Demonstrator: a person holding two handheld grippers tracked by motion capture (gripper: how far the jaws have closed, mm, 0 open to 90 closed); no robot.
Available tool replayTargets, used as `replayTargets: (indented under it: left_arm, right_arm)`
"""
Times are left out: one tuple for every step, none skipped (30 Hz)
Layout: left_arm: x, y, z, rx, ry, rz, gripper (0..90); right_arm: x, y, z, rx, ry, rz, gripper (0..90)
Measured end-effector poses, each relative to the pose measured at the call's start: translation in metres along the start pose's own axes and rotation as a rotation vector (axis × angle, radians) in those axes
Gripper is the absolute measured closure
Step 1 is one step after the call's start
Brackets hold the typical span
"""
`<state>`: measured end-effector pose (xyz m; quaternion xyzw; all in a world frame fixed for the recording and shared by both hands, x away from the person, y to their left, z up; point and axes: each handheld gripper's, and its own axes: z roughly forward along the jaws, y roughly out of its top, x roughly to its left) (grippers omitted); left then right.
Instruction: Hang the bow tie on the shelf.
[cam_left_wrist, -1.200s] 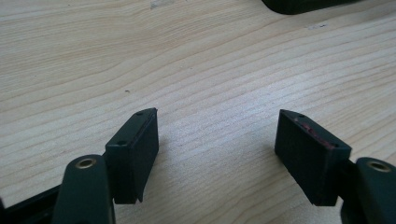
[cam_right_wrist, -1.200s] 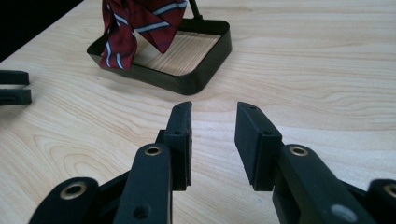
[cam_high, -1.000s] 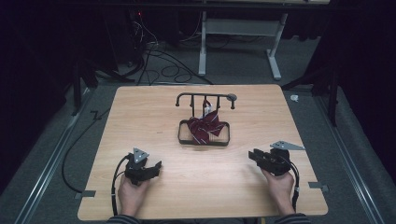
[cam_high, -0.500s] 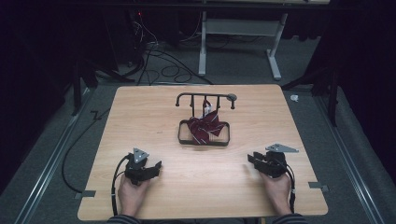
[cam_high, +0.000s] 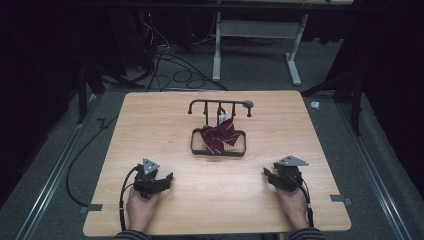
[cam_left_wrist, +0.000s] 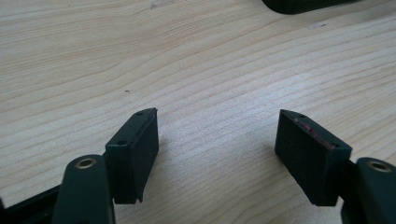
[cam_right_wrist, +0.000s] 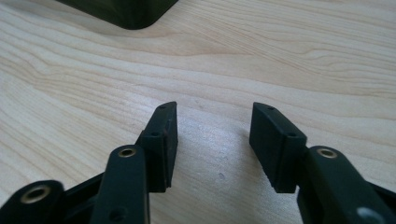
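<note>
A dark red patterned cloth (cam_high: 219, 136) lies bunched in a black wire tray (cam_high: 242, 149) at the table's middle, under a black rack bar (cam_high: 220, 104). My left gripper (cam_high: 169, 178) rests on the wood near the front left, held by a hand; its jaws stand wide apart over bare wood, left gripper (cam_left_wrist: 217, 140). My right gripper (cam_high: 266, 175) sits low at the front right, right gripper (cam_right_wrist: 214, 128), and its jaws have just been opening with nothing between them. A dark corner of the tray (cam_right_wrist: 126, 11) shows at the top of the right gripper view.
The light wooden table (cam_high: 150, 125) has bare wood all round the tray. Beyond its far edge are a white desk frame (cam_high: 260, 30) and loose cables (cam_high: 170, 60) on the floor. Metal rails (cam_high: 55, 165) run along both sides.
The right gripper has sunk toward the table and drawn slightly nearer the front edge. The left gripper has kept still.
</note>
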<state>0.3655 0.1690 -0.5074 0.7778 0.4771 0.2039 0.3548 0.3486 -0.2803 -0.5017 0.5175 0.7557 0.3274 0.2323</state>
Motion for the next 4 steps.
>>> replayTargets:
  left_arm:
    - [0.0, 0.0, 0.0, 0.0, 0.0, 0.0, 30.6]
    - [0.0, 0.0, 0.0, 0.0, 0.0, 0.0, 30.6]
    - [0.0, 0.0, 0.0, 0.0, 0.0, 0.0, 30.7]
    - [0.0001, -0.0001, 0.0, 0.0, -0.001, -0.001, 30.8]
  right_arm:
    - [-0.0001, 0.0001, 0.0001, 0.0, -0.001, -0.001, 51.7]
    - [0.0003, 0.0, 0.0002, -0.001, -0.006, 0.0, 50.6]
    - [-0.0001, 0.0001, 0.0002, 0.001, -0.007, 0.002, 50.0]
    - [-0.0002, 0.0001, 0.0004, 0.0, -0.007, 0.003, 49.7]
